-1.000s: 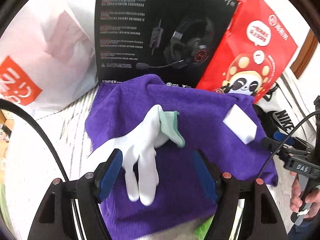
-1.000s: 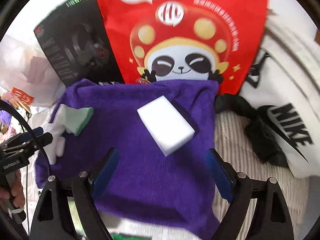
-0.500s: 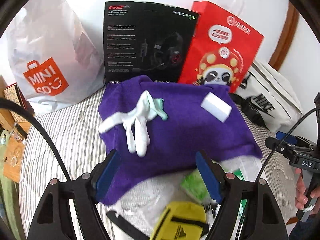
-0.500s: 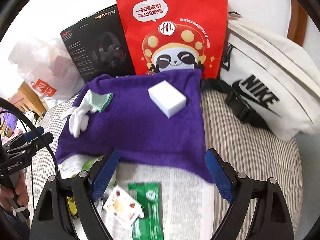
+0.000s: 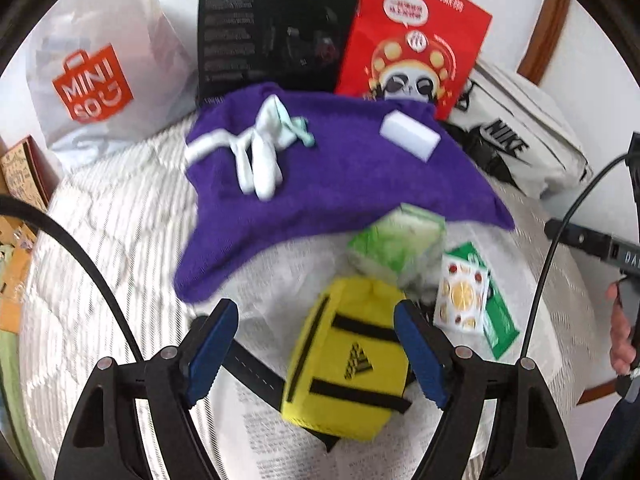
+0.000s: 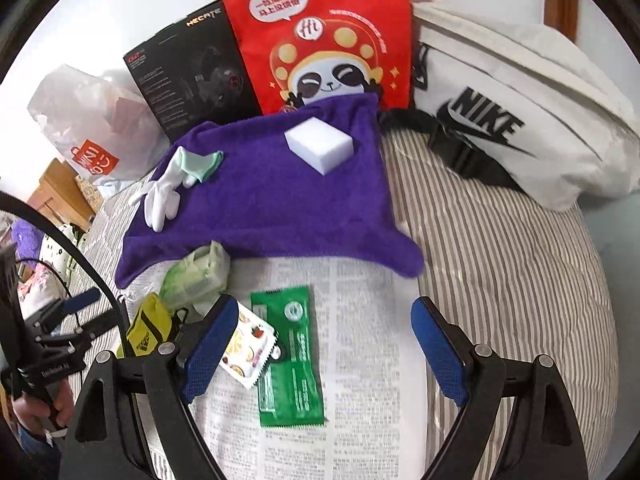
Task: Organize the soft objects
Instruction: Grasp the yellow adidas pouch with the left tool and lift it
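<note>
A bed (image 6: 500, 280) with a striped cover holds a spread of soft things, seen from two handheld grippers pointing steeply down at it. A purple towel (image 6: 272, 208) lies flat toward the far side, in front of a red panda bag (image 6: 320, 40), a black headset box (image 5: 276, 28) and a white Miniso bag (image 5: 96, 76). On the towel rest a white glove (image 5: 260, 152) at its left and a white sponge block (image 6: 320, 148) at its right, well apart.

Nearer, on a sheet of newspaper (image 6: 360, 320), lie a pale green tissue pack (image 5: 396, 244), a small yellow pouch (image 5: 348, 364), a fruit-print sachet (image 6: 248, 344) and a green sachet (image 6: 288, 356). A white Nike bag (image 6: 520, 120) sits at the right edge of the bed.

The left gripper (image 5: 316, 352) has its jaws apart with nothing clamped; the yellow pouch appears in the gap between them, though whether the fingers have come down to it is unclear. The right gripper (image 6: 320, 352) also stands wide apart and empty, over the newspaper beside the sachets.

This looks like a pause between picks, with glove and sponge set on the towel. The likely next move is for the left gripper to lower around the yellow pouch and close gently on its soft body.
</note>
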`<state>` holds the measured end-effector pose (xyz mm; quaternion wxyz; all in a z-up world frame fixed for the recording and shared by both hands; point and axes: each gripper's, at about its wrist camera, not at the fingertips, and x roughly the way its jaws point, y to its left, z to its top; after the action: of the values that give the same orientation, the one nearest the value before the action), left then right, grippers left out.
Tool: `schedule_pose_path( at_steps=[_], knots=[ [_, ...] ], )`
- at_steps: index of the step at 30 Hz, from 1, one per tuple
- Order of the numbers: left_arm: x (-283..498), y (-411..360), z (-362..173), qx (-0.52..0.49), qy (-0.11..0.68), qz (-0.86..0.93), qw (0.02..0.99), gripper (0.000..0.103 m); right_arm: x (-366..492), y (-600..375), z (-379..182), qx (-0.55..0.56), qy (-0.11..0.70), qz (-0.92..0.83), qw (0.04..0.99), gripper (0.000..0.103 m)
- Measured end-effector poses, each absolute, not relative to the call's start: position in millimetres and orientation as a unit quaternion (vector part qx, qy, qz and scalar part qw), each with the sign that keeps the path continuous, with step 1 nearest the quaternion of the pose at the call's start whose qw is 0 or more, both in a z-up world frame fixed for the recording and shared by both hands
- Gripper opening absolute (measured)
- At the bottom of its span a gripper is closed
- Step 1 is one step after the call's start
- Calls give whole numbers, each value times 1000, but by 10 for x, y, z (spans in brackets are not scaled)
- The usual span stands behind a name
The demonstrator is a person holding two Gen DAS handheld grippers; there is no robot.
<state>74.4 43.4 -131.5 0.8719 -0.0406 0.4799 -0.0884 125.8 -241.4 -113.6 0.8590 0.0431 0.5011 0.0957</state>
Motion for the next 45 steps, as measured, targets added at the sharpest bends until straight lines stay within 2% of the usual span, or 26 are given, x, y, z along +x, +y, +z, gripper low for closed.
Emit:
schedule_pose_path(
  at_steps=[6,11,15,17,23,34,45],
  knots=[
    [603,246,-1570,-26,504,-126,854,80,1173,-2457,-1286,53,519,94,848,88],
    [580,91,-1707,28,511,-126,850,83,1154,-2445,-1375,51,530,95,841,88],
    [696,124,-1785,24,521,-114,846,84,1157,-2397,-1403,43,534,99,839,88],
    [709,136,-1779,23,516,-111,849,84,1153,-2381,-1406,39,534,100,838,88],
    [636,263,-1644,-11,493,-127,860,72,1146,-2359,-1411,37,535,105,838,88],
    [529,436,-1405,-14,470,-112,875,70,1141,-2287,-1510,30,543,116,831,88],
    [550,632,-1407,-41,469,-91,878,70,1134,-2091,-1738,26,554,137,821,88]
  ],
)
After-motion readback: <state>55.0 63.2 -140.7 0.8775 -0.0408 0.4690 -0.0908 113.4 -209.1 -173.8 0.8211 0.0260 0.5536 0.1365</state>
